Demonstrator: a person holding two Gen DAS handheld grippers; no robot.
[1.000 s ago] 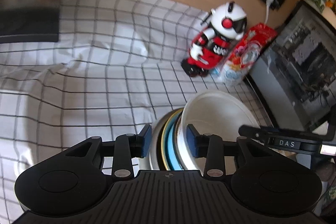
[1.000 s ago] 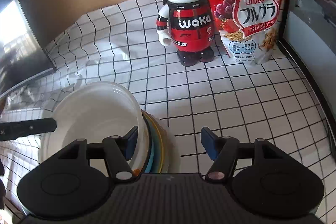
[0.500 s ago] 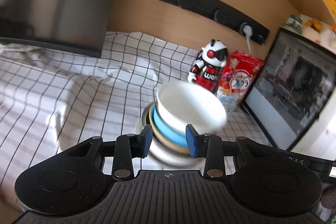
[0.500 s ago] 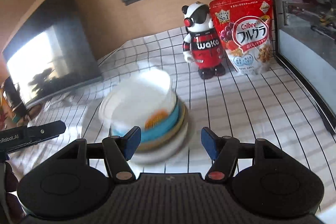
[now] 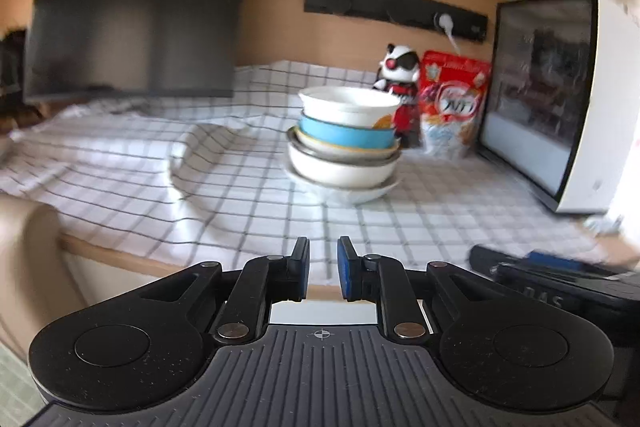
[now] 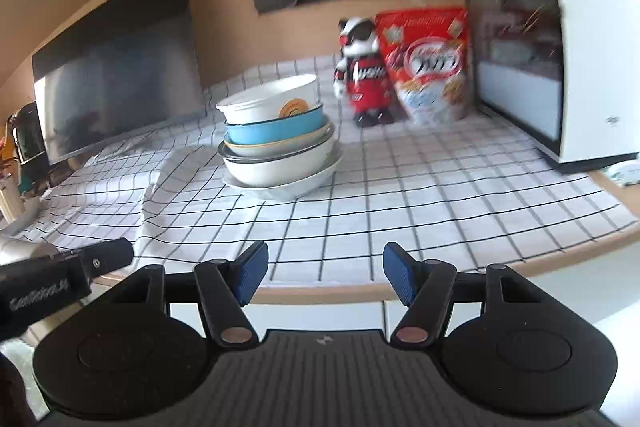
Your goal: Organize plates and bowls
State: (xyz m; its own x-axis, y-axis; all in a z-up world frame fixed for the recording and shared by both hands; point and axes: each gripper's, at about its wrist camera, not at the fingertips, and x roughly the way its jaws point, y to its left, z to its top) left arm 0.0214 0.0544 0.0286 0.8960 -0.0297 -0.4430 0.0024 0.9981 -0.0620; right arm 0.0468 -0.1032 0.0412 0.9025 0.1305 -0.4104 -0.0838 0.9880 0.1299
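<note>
**Bowls and plates stacked mid-desk, both grippers off the stack**

Bowls and plates [image 5: 344,147] stand as one nested stack on the checked cloth [image 5: 240,195], about midway across the desk and back from its front edge. Top to bottom: white bowl [image 6: 272,101] with an orange mark on its side, blue bowl [image 6: 276,129], a cream-rimmed dish, a dark-rimmed dish, a larger white bowl [image 6: 280,165], and a shallow white plate [image 6: 288,187] on the cloth. The stack leans slightly in both views; upper pieces sit a little off-centre.

Toward the desk's back right, behind the stack: toy figure [image 6: 362,71] in red and white, upright, with a red cereal bag [image 6: 430,63] just beside it on the right. A white appliance with a dark glass door [image 6: 516,39] stands at the right edge. A dark screen [image 5: 132,27] stands along the back left. The cloth is rumpled into a fold left of the stack.

Left gripper [image 5: 323,269]: out over the desk's front edge, well apart from the stack. Jaws have just been closing and now leave only a narrow gap; nothing between the blue pads.

Right gripper [image 6: 325,275]: also at the front edge, well apart from the stack. Jaws stand wide apart, nothing between them.

Each view shows a black part of the other tool at its side margin.
</note>
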